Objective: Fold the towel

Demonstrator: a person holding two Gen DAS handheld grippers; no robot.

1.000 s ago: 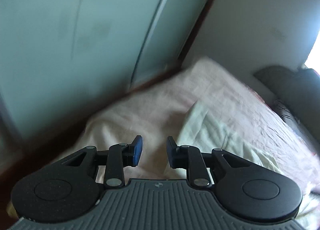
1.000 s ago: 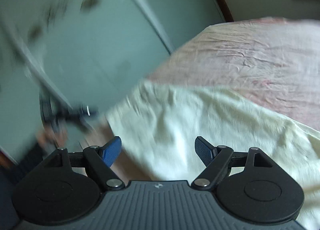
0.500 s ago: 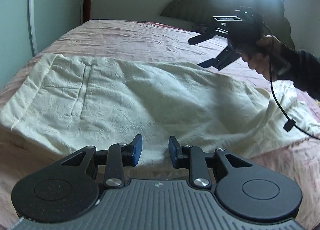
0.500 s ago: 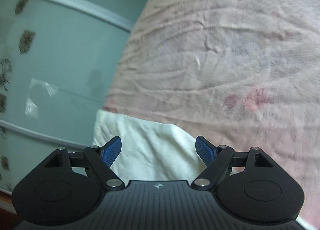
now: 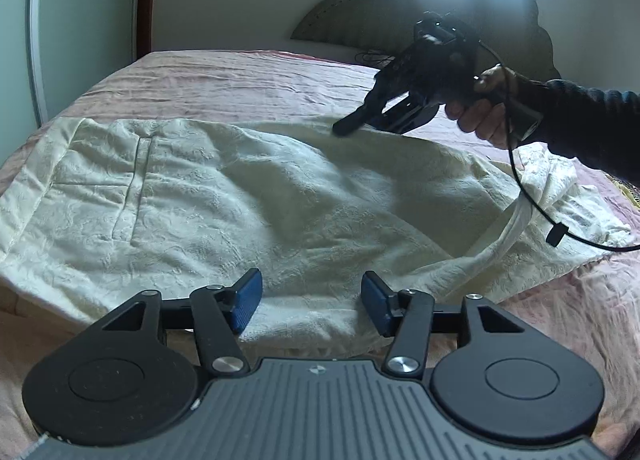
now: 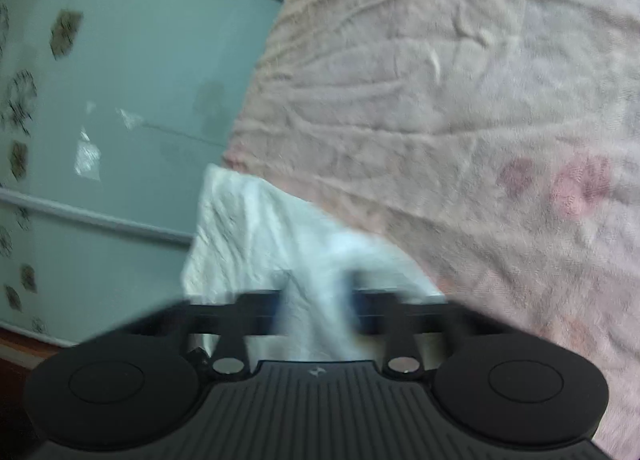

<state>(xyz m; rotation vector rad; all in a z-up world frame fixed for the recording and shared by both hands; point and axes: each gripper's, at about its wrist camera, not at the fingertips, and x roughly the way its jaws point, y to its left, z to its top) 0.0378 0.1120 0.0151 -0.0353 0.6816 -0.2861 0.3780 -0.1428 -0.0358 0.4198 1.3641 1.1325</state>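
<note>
A cream towel (image 5: 240, 199) lies spread and wrinkled across a pink bedspread (image 5: 240, 75). Low over the towel's near edge, my left gripper (image 5: 312, 302) stands open, its blue pads apart and holding nothing. My right gripper (image 5: 344, 127), held by a hand (image 5: 476, 115), presses its tip into the towel's far edge. In the right wrist view the right gripper (image 6: 318, 308) is motion-blurred, with its fingers drawn in on a bunched fold of the towel (image 6: 260, 240). The towel's right end is crumpled and partly folded over.
A dark headboard (image 5: 440, 19) stands under a bright window at the far end. A pale green sliding wardrobe door (image 6: 120, 99) runs along the bed's left side. A black cable (image 5: 556, 234) hangs from the right gripper over the towel. Bare bedspread (image 6: 480, 99) stretches beyond the towel.
The right gripper dropped to the towel's far edge and its fingers closed in on the cloth. The left gripper's fingers opened wider and it moved down toward the near edge.
</note>
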